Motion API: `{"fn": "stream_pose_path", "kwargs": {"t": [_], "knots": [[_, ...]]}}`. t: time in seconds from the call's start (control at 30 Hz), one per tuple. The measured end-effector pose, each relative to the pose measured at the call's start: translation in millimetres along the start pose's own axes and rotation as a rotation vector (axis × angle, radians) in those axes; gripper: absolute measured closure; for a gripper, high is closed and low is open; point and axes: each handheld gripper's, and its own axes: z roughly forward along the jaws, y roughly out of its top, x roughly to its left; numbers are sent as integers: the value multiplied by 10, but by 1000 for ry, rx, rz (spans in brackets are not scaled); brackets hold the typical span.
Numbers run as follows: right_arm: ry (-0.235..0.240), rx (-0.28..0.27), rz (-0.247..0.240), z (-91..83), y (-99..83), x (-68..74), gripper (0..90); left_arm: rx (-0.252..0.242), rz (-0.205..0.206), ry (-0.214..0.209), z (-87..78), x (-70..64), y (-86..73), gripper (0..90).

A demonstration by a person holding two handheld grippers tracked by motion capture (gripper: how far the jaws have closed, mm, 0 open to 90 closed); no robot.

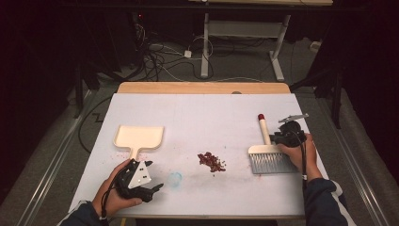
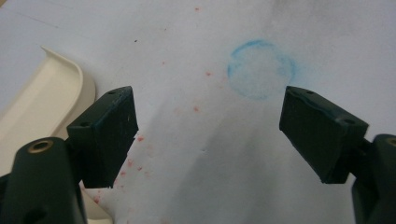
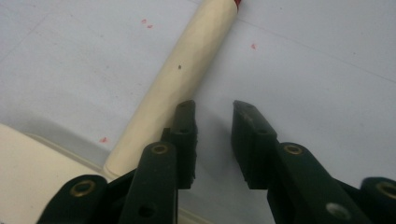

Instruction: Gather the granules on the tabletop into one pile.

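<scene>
The right hand-held gripper [image 3: 212, 140], jaws slightly parted and empty, is hovering beside the brush handle [image 3: 184, 79] at centre frame, while the left hand-held gripper [image 2: 208, 135] is gaping wide, empty, beside the dustpan [image 2: 42, 107] at left.

Bare table [image 1: 197, 122] between dustpan [image 1: 139, 137], brush [image 1: 269, 157]

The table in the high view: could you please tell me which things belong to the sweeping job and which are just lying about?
Belongs to the job:
- brush, beside the right tongs
- dustpan, near the left tongs
- red crumbs

Just lying about:
- blue ring mark on the table
- cables on the floor
- desk frame behind
</scene>
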Motion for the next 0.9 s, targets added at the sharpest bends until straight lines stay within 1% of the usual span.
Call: {"fn": "stream_pose_path", "kwargs": {"t": [0.1,0.13,0.17,0.27,0.3,0.4,0.5,0.57,0.6,0.67,0.73,0.77,0.87,0.9], "knots": [[-8,-40,13,-69,-22,6,662,-5,-4,6,-10,2,-1,183],[-14,-60,16,-104,-23,8,639,-11,-7,8,-13,3,-1,183],[-10,-90,17,-150,-22,17,636,-10,-4,11,-20,8,0,183],[14,-181,-10,-303,-13,65,588,-18,-12,20,-30,16,0,183],[30,-216,-17,-354,-11,86,577,-21,-15,23,-34,18,0,183],[44,-293,-46,-510,-2,160,518,-30,-27,31,-46,31,-4,183],[74,-374,-57,-655,-11,237,462,-34,-38,41,-60,52,-13,183],[86,-419,-74,-746,-28,312,419,-44,-47,54,-73,72,-20,183],[90,-442,-90,-788,-37,349,409,-49,-57,58,-78,83,-24,183],[103,-484,-111,-865,-61,435,356,-56,-73,66,-91,104,-30,183],[94,-512,-120,-937,-96,545,336,-61,-84,77,-100,119,-35,183],[91,-527,-133,-969,-118,596,313,-60,-94,76,-101,123,-37,183],[117,-572,-159,-1048,-229,732,293,-64,-105,94,-101,140,-43,181],[110,-582,-169,-1070,-272,776,280,-62,-107,99,-101,147,-46,180]]}}
